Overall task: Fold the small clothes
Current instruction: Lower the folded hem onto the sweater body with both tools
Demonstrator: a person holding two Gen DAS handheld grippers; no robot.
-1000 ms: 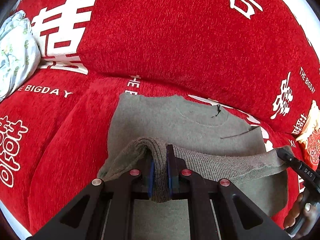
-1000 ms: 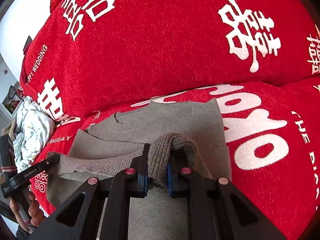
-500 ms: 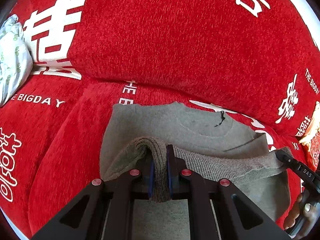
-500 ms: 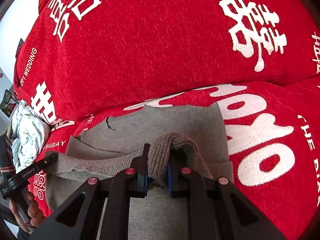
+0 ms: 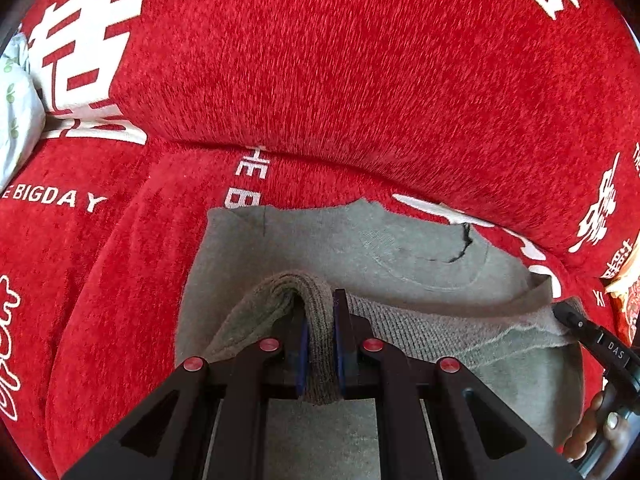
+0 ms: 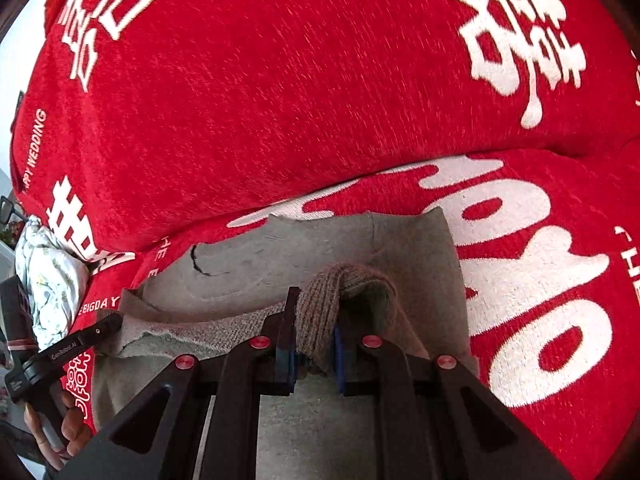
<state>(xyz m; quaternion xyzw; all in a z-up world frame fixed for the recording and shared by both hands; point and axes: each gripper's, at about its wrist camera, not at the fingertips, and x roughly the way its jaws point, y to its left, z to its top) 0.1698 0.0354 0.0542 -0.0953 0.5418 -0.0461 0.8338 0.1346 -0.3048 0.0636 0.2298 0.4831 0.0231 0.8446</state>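
Grey knit sweater (image 5: 360,248) lies flat on the red sofa seat cushion (image 5: 120,260), neckline toward the back cushion (image 5: 340,60), just short of the seam where seat meets back.

Left gripper (image 5: 319,344): jaws pinching the ribbed hem (image 5: 316,300) at the sweater's left corner. Right gripper (image 6: 314,344): jaws likewise clamped on a bunch of hem at the right corner. Hem band stretched between them, above the sweater body; likely held taut so the fold line lands straight and both corners travel together.

Floral cloth (image 5: 16,112) sits at the seat's far left edge, apart from the work.

Versus a second ago: both grips unchanged; hem carried farther toward the neckline and lower, less sweater body showing beyond it. Judged: bottom-to-top fold about half done, hem not yet laid down.
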